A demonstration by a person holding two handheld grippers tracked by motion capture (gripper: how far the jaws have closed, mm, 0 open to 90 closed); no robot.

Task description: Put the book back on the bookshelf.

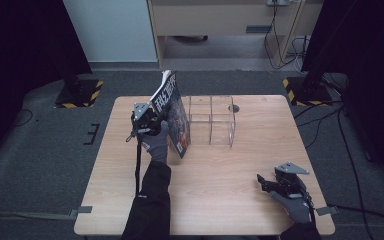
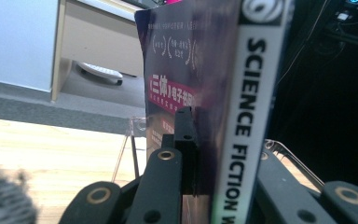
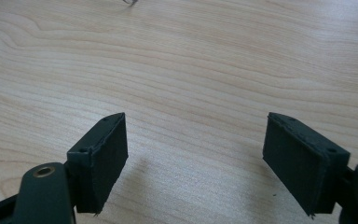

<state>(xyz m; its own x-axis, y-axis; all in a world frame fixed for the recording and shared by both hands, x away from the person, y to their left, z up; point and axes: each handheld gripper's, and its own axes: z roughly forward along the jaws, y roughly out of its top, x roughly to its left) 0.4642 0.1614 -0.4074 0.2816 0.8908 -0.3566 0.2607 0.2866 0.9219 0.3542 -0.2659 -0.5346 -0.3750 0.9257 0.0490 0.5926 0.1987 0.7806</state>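
Magazine (image 1: 172, 112) stands upright, lifted above the table (image 1: 215, 200) toward its far edge, just left of the clear acrylic organizer (image 1: 212, 120). The left gripper (image 1: 147, 120) is clamped tight on it near the spine. By the near right corner, the right gripper (image 1: 266, 181) rests with jaws spread wide, holding nothing.

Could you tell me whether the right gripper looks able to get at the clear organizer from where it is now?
Probably yes. The right gripper stands open and empty, and only bare table lies between it and the clear organizer. The book, clamped in the left gripper, sits on the organizer's far side.
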